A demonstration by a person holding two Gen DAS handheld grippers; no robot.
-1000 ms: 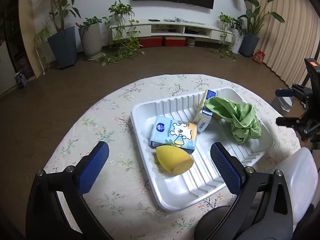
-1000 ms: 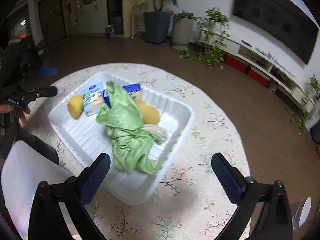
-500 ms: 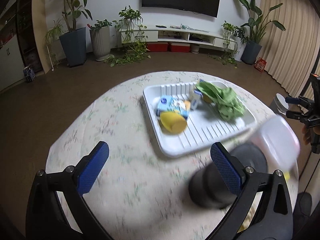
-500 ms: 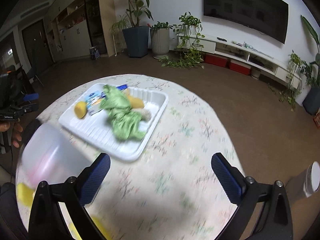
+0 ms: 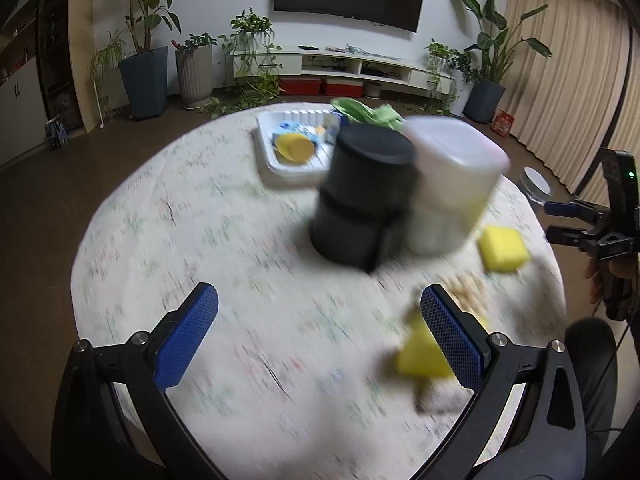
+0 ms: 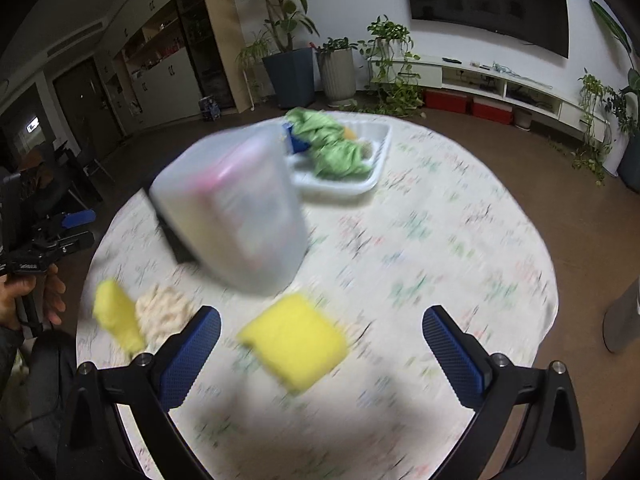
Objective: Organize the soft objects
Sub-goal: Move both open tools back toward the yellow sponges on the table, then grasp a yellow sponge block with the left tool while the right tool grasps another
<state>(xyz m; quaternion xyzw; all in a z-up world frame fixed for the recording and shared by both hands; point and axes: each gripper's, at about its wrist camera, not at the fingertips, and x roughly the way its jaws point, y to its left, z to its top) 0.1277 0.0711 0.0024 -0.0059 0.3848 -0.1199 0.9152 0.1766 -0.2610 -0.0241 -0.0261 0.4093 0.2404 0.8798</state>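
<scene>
Both grippers (fingers apart) hover above yellow sponge [image 6: 294,350].

You see a yellow sponge [image 6: 294,350] flat on the cloth near you, another yellow piece [image 6: 116,320] beside a cream knit [image 6: 164,314], green cloth [image 6: 332,148] heaped in the white tray [image 6: 360,186].

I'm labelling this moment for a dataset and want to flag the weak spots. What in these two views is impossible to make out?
- Translucent bin, right wrist view: motion blur hides what the pink shape inside is.
- Black container, left wrist view: blurred; it also covers part of the white tray.
- Beige knitted item, right wrist view: blurred, so unidentifiable.
- Yellow sponge, left wrist view: smeared, partly behind the left tongs.
</scene>
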